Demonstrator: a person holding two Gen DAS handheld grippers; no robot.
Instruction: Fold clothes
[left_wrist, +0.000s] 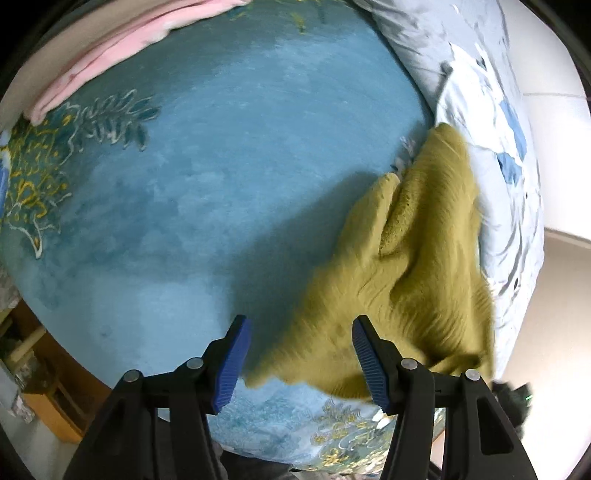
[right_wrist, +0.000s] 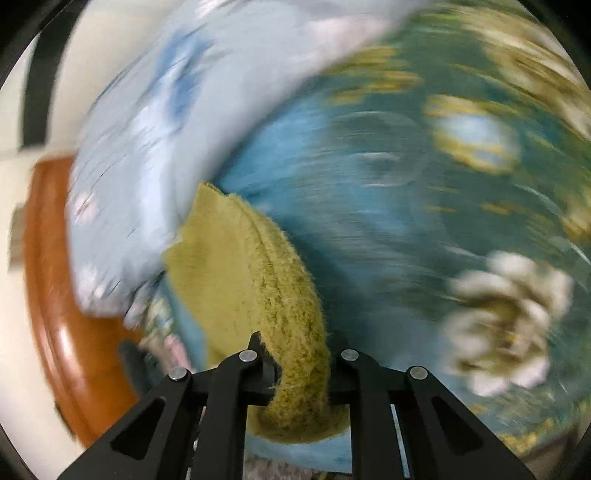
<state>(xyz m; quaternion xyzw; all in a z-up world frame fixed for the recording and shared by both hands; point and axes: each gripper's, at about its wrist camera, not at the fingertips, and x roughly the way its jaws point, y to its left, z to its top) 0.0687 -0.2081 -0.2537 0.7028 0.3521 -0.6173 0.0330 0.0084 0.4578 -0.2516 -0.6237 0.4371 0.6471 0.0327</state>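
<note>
Garment: an olive-green fleecy garment (left_wrist: 413, 266) is lying bunched and creased on the bed (left_wrist: 221, 184), by the edge where the pale quilt (left_wrist: 487, 122) is heaped; one end is lifting toward the right hand-held gripper.
Right hand-held gripper (right_wrist: 299, 373): its jaws are clamping a thick roll of the green cloth; the view is smearing, so it is likely moving fast.
Left hand-held gripper (left_wrist: 301, 360): its blue-padded jaws are standing wide apart and gripping nothing, hovering over the near edge of the bed with the garment's hem just beyond the right pad.
Bed cover: a teal plush blanket with leaf and flower patterns at its borders is carrying everything; its middle is lying bare.
Other cloth: a pink piece (left_wrist: 122, 48) is lying in flat layers near the far edge.
Progress: the green garment is showing no flat, squared fold, so folding it is, by my reading, mostly outstanding; whether the pink piece belongs to this job is not telling from here.
</note>
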